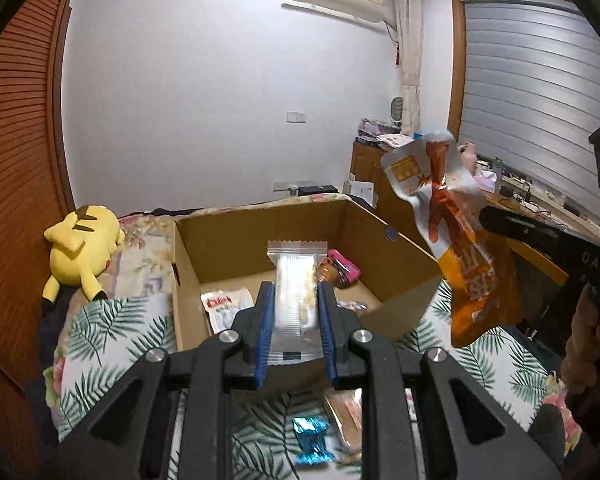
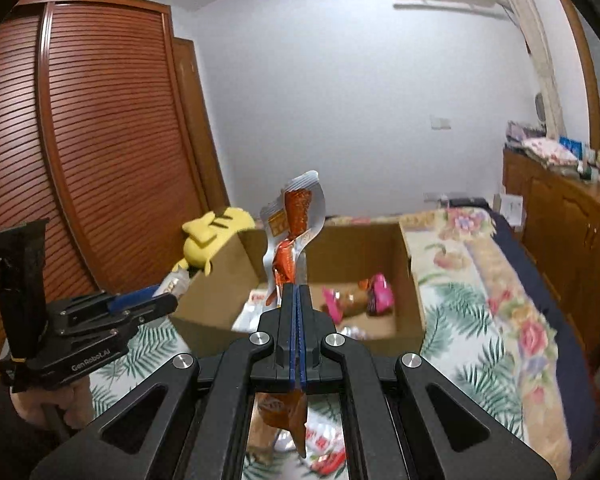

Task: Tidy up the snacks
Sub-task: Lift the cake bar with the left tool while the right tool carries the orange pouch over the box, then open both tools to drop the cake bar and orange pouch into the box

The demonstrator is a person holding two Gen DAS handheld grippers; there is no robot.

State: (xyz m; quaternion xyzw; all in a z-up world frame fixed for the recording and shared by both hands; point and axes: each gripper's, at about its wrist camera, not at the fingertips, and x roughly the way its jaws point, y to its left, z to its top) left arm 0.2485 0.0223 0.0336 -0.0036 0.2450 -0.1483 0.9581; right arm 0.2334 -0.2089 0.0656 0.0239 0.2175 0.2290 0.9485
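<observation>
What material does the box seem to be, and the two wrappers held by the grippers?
Box: plain brown cardboard, matte, with folded walls. Clear wrapper in the left gripper: thin see-through plastic film, crimped ends. Orange packet in the right gripper: probably glossy foil-lined plastic, shiny and creased.

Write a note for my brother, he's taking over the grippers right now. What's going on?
Left gripper: shut on a clear-wrapped snack bar.
Right gripper: shut on an orange snack pouch.
Both are held up in front of the cardboard box on the bed.
Done: a pink packet and a white packet are in the box.
Left: drop both held snacks in; a blue candy and more packets lie on the bedspread.
</observation>
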